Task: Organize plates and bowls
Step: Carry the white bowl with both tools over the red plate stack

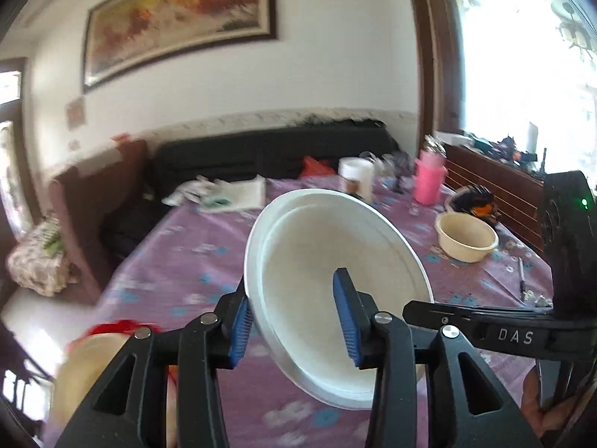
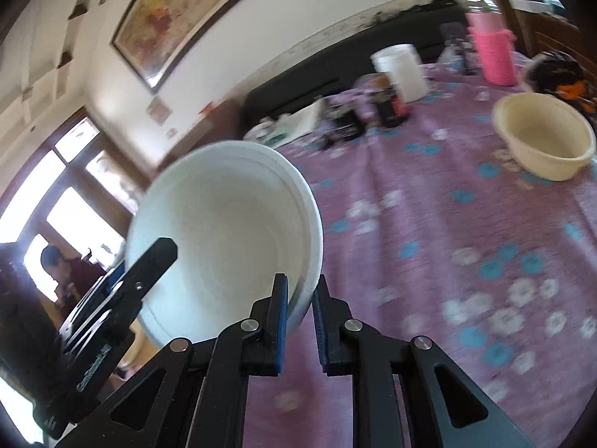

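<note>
A white plate (image 1: 328, 261) is held tilted above the purple flowered tablecloth. My left gripper (image 1: 294, 317) is shut on its near rim, one blue pad behind it and one inside. My right gripper (image 2: 300, 306) is shut on the rim of the same white plate (image 2: 224, 231), seen from the other side. The left gripper (image 2: 123, 287) shows at the left of the right wrist view, the right gripper's body (image 1: 522, 321) at the right of the left wrist view. A cream bowl (image 1: 466, 237) (image 2: 544, 142) stands on the table at the far right.
A white tub (image 1: 356, 177), a pink cup (image 1: 429, 181), dark jars (image 2: 388, 100) and papers (image 1: 227, 192) stand at the table's far end. A cream bowl with red (image 1: 97, 358) lies at the near left. A black sofa (image 1: 261, 149) is beyond the table.
</note>
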